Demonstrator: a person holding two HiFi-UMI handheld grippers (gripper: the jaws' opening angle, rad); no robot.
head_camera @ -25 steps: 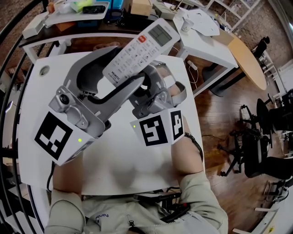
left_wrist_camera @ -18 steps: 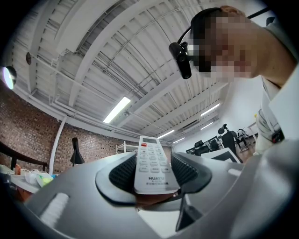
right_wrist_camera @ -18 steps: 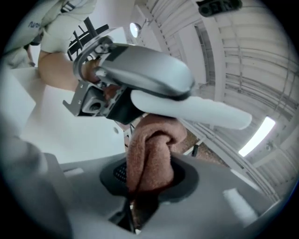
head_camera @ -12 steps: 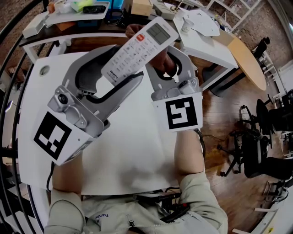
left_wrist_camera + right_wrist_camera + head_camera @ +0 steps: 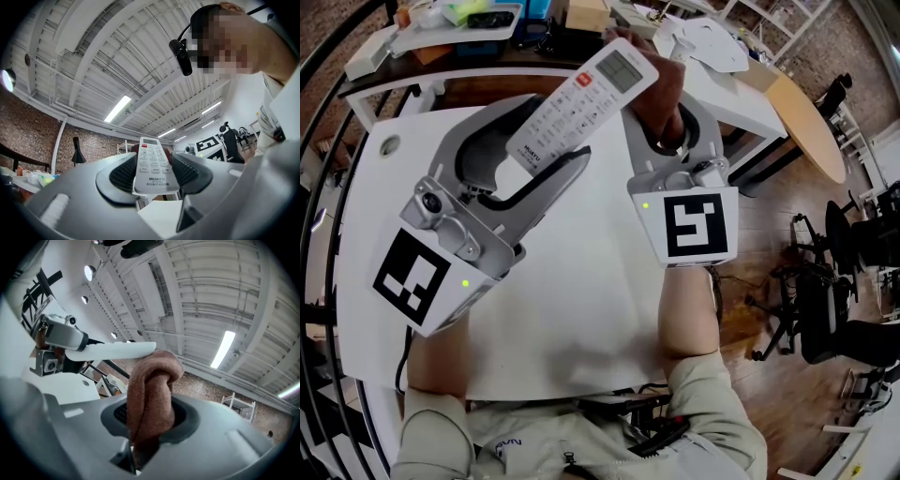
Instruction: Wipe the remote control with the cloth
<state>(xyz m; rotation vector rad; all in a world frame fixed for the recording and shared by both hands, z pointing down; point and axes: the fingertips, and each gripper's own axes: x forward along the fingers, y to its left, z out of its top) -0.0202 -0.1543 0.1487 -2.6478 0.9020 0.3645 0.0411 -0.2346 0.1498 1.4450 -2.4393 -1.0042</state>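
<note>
The white remote control [image 5: 581, 98] is held up over the table, buttons facing me, with my left gripper [image 5: 546, 157] shut on its lower end. In the left gripper view the remote [image 5: 152, 165] stands upright between the ribbed pads. My right gripper [image 5: 661, 122] is shut on a bunched brown cloth [image 5: 654, 105], which lies against the right side of the remote near its screen end. From the right gripper view the cloth [image 5: 150, 392] bulges out of the jaws and its top touches the underside of the remote [image 5: 110, 351], seen edge-on.
Below both grippers is a white table [image 5: 581, 309]. A cluttered shelf [image 5: 459, 14] runs along the back. A second white table [image 5: 722, 84] and a wooden round top [image 5: 806, 122] stand at the right, with office chairs [image 5: 834, 309] on the wooden floor.
The right gripper with the cloth rose from beneath the remote's middle to its upper right side and rolled, so its marker now faces me. The left gripper and remote stayed put.
</note>
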